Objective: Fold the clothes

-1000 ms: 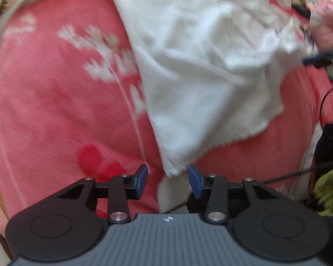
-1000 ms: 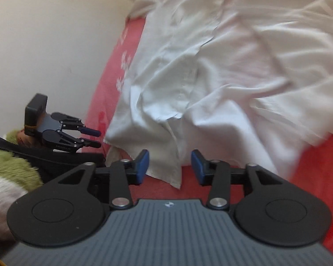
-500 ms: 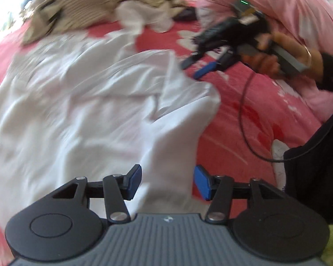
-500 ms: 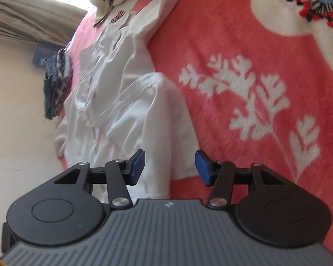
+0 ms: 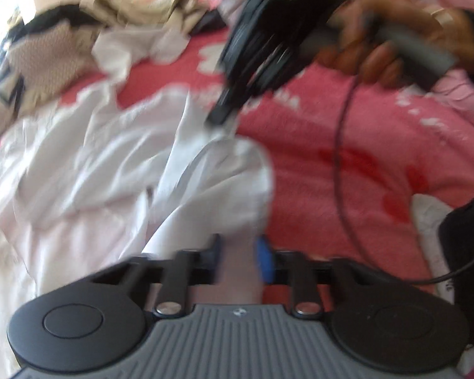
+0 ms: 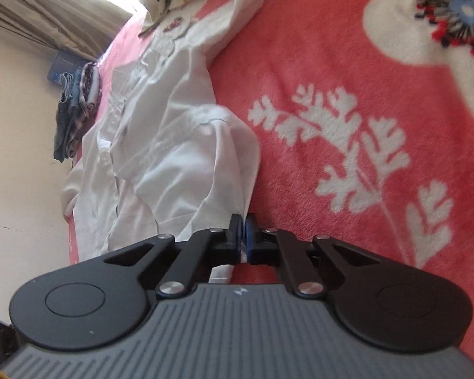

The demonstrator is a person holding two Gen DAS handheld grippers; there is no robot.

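The left wrist camera sits low and close over the crumpled white cotton shirt, facing 12 o'clock across the coral-red fleece blanket with white leaf print. The right wrist camera looks along the shirt's edge, blanket at 2 o'clock. Both views share shirt and blanket.

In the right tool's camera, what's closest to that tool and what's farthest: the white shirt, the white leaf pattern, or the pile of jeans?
1. White shirt: pinched in the right tool.
2. White leaf pattern: on the blanket, off to the right.
3. Pile of jeans: far left, by the wall.
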